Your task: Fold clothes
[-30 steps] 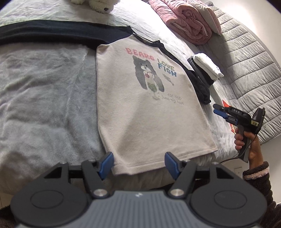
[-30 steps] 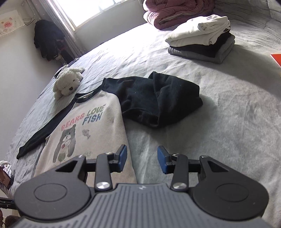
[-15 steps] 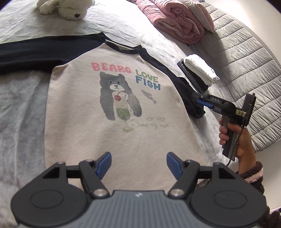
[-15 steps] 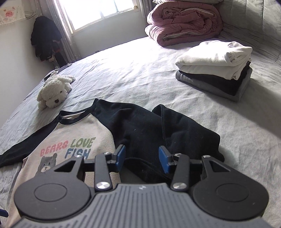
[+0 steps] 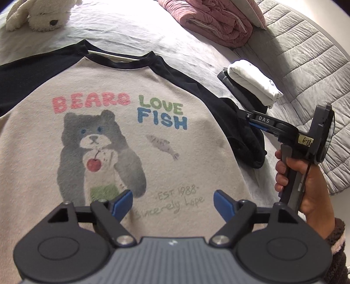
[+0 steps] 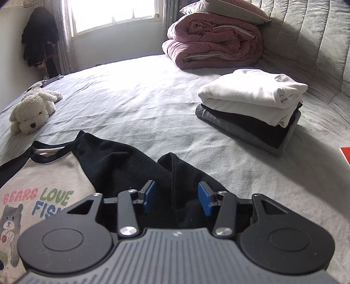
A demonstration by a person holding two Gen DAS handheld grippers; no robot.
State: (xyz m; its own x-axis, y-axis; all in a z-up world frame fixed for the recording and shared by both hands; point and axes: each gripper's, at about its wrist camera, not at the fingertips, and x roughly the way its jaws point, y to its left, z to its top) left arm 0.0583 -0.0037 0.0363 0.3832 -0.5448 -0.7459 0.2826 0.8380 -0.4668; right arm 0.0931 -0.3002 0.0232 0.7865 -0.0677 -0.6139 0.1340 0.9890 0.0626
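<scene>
The sweatshirt [image 5: 140, 139] lies flat, print side up, on the grey bed [image 6: 140, 104]. Its beige body carries a fuzzy bear print with the words BEARS LOVE FISH; collar and raglan sleeves are black.

Left wrist view: the left gripper [image 5: 172, 202] hovers over the lower part of the print, blue pads spread wide, holding nothing. The lettering and bear lie ahead of and between the fingers. Only this view shows the right gripper from outside [image 5: 251, 122]: a black body marked DAS, held by the person's hand [image 5: 306, 174], with a fleecy brown cuff at the wrist. Its tip is over the bunched black right sleeve [image 5: 247, 139], to the right of the left fingers.

Right wrist view: the right gripper's pads stand apart, one on each side of a raised fold in the black sleeve [image 6: 175, 174]. They are not closed on it; whether they touch the fabric cannot be told. Ahead and right of the fingers is a stack of folded clothes [image 6: 251, 109]: white on top, black below, grey knit at the bottom. Further ahead is a rolled, quilted pink duvet [image 6: 214, 43]. Ahead and left lies a white plush dog [image 6: 32, 111]. Only this view shows the window [image 6: 113, 13] and dark garments hanging in the corner [image 6: 39, 37].
</scene>
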